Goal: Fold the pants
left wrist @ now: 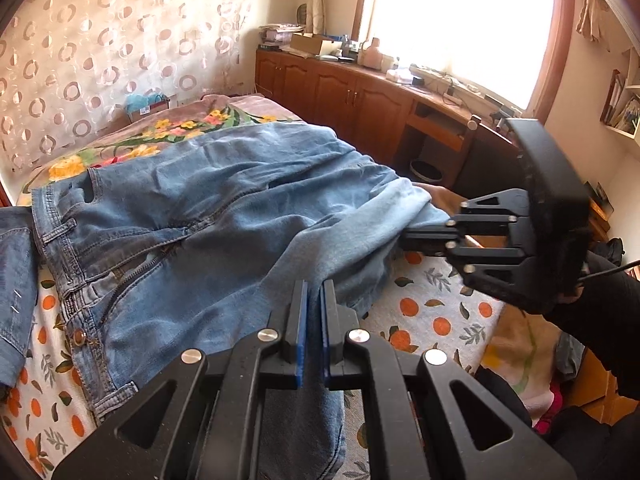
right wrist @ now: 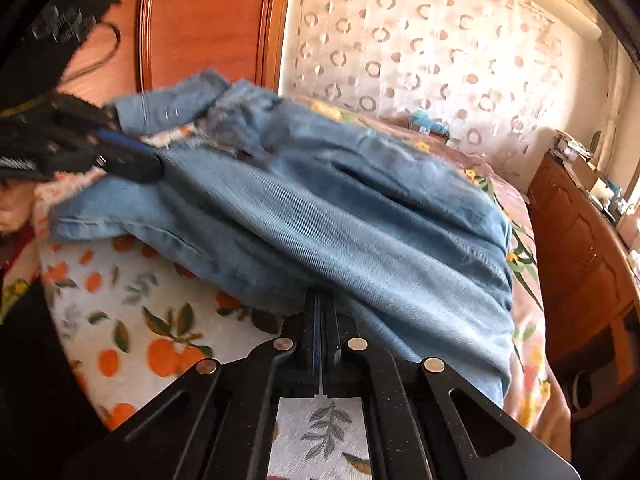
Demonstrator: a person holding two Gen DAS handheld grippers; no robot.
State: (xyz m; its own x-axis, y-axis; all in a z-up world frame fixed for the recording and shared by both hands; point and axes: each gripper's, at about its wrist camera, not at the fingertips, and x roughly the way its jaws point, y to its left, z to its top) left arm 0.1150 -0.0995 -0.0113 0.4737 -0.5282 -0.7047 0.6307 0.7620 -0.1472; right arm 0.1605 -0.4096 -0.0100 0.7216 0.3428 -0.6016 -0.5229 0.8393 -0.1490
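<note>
We have the blue jeans [left wrist: 208, 216] spread across the middle of both views on the orange-print bedsheet [left wrist: 436, 312], waistband and brass button toward the lower left of the left wrist view, legs running toward the centre right. Our left gripper [left wrist: 314, 292], bottom centre of its own view, is clamped on denim, with cloth running down between the blue pads. Our right gripper [left wrist: 408, 236], at the centre right of that view, is pinched on the hem end of a leg; in its own view, bottom centre, its jaws are closed tight with the fabric edge at their tips.

We judge the step to be carrying the gripped leg ends over toward the waistband. To do it well, we should lift both hands together at the same height, keep the cloth taut between them so that no wrinkle gets trapped, and lay the hems square on the waistband before letting go. A loose grip on either side would let the leg sag and skew the fold.

Counted: one pair of jeans in work, one further denim garment [left wrist: 14, 288] at the left edge, two grippers, one brass button [left wrist: 79, 336].
</note>
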